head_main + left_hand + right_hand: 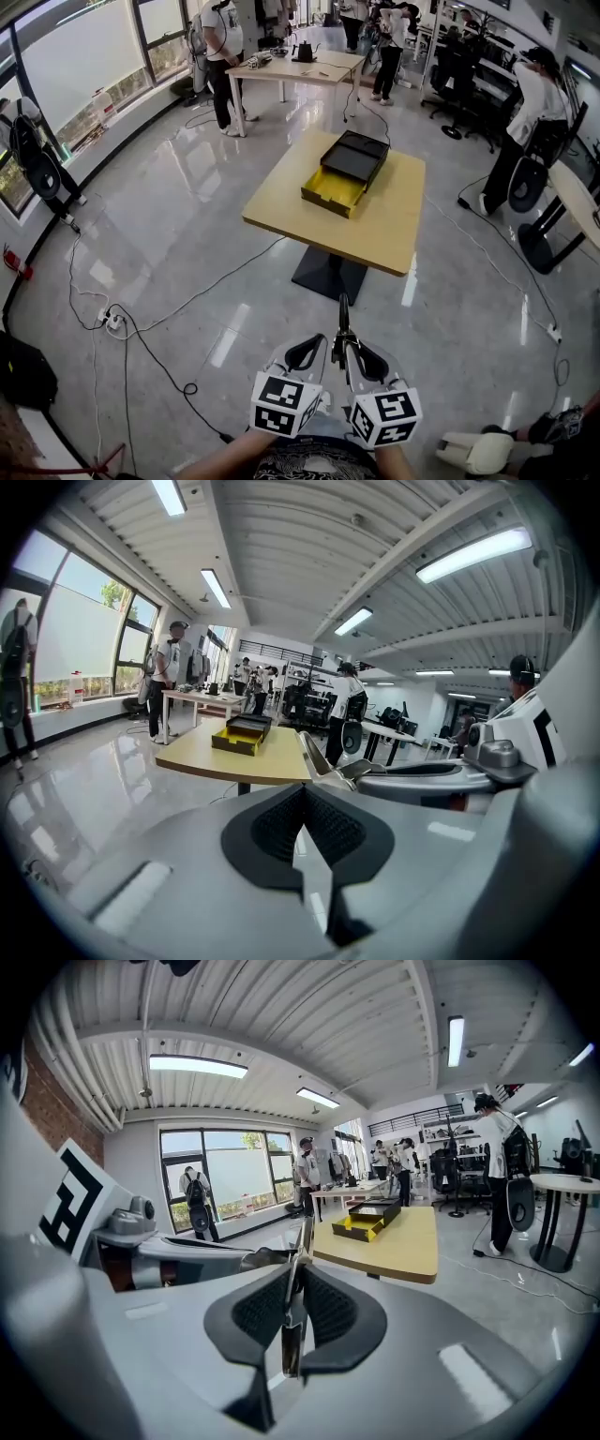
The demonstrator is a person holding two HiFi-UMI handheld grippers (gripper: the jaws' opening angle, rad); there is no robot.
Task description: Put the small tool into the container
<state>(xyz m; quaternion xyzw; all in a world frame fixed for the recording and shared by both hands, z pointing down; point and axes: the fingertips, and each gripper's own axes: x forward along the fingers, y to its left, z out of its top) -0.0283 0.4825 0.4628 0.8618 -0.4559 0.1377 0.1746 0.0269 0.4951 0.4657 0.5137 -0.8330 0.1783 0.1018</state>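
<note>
A black container point(347, 171) with its yellow drawer pulled open stands on the wooden table point(394, 225), well ahead of me. Both grippers are held low and close together, far short of the table. My right gripper point(349, 345) is shut on a small thin metal tool point(342, 321) that points forward toward the table. In the right gripper view the tool point(301, 1241) stands clamped between the black pads, with the container point(367, 1218) beyond. My left gripper point(314, 343) is shut with nothing in it; in its own view the pads point(281, 822) meet, and the tool point(323, 758) shows to the right.
Grey shiny floor lies between me and the table, with cables and a power strip point(112, 321) at the left. Several people stand at a far table point(300, 67) and at the right. A round table point(577, 202) and office chairs are at the right.
</note>
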